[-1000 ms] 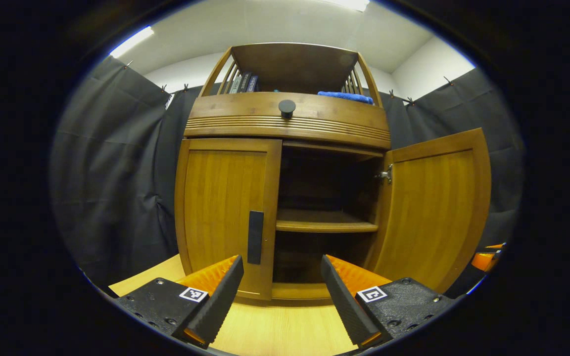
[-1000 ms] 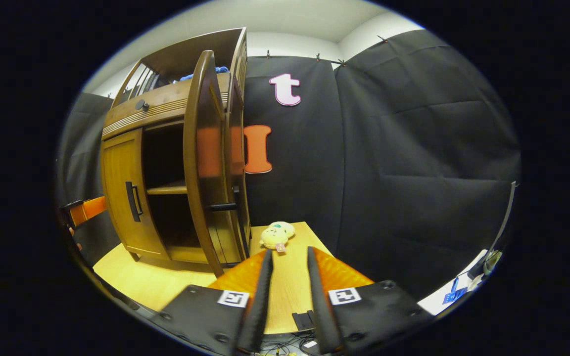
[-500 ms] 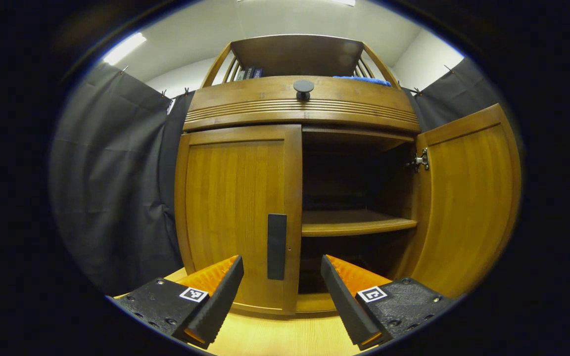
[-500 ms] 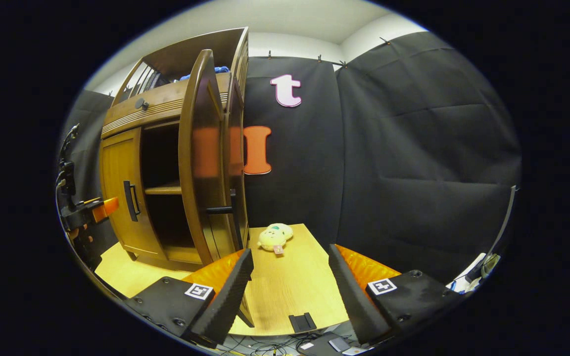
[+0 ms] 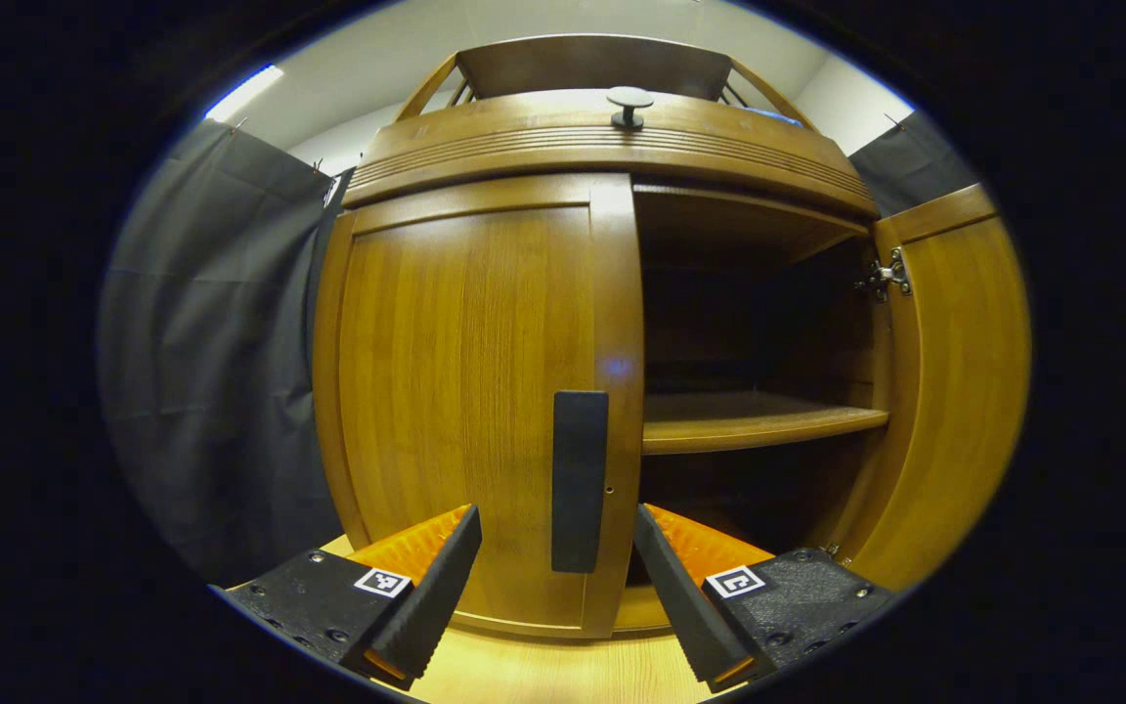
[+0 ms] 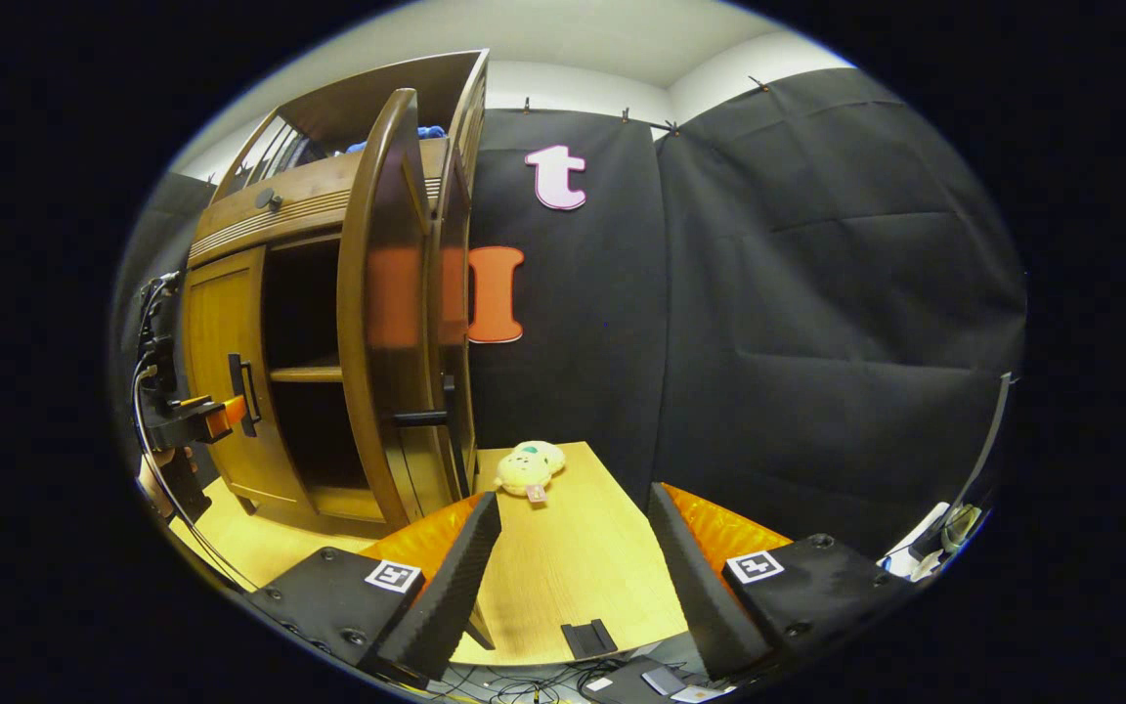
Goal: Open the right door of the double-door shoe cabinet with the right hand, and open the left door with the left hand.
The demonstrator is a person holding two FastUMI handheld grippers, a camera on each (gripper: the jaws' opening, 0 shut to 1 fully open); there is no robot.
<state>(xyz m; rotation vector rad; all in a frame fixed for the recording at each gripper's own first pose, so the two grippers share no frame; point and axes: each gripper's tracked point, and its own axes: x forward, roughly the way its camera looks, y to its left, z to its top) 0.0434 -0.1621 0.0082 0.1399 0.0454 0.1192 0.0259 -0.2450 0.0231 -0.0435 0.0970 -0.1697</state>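
Left door (image 5: pixel 470 391) shut, right door (image 5: pixel 954 381) swung wide beside it. Our left claw (image 5: pixel 553 587) gapes just before left door's handle (image 5: pixel 580 481). We centre handle between fingers, close, pull along hinge arc. Right claw (image 6: pixel 573 577) gapes, empty, over tabletop (image 6: pixel 563 557).

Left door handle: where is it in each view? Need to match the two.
Left gripper view: the left door handle stands low centre, upright, just above the gap between the fingers.
Right gripper view: the handle is at far left, beside the other hand-held gripper.
Shared landmark: the inner shelf.
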